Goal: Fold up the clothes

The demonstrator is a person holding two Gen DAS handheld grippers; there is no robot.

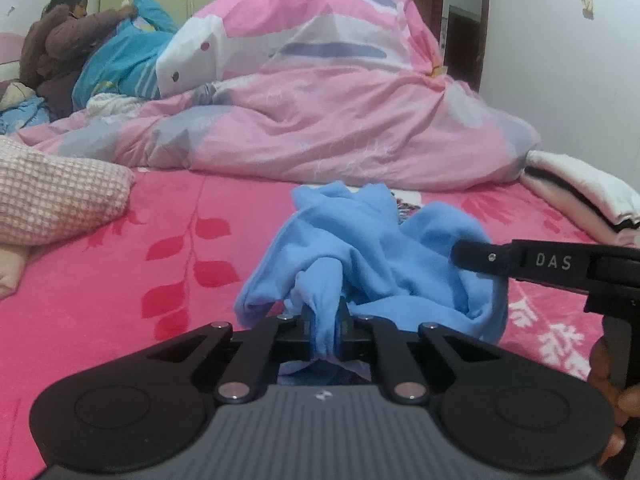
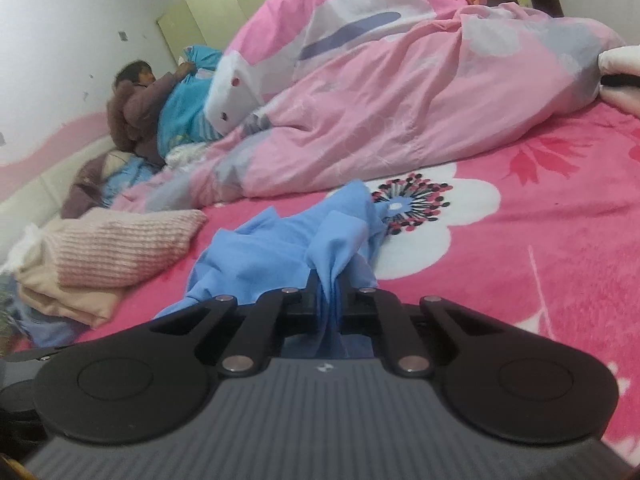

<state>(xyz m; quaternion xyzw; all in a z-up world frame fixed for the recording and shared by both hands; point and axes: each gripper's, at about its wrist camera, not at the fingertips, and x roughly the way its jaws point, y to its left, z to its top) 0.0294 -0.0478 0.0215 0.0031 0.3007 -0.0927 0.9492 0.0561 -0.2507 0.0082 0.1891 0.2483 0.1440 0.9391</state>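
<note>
**A bedroom in a home**

A wide bed fills the view, covered by a bright pink bedsheet (image 1: 120,280) printed with red leaves and large white flowers. A pink patterned duvet (image 1: 340,100) is heaped across it — bulky and rumpled. A knitted pink pillow (image 2: 120,248) lies near one edge, and folded white linen (image 1: 580,188) sits at the other. Behind stand pale green wardrobe doors (image 2: 224,4) and a painted white wall (image 2: 60,40). A person in a brown jacket (image 1: 60,40) handles blue bedding at the far side.
</note>
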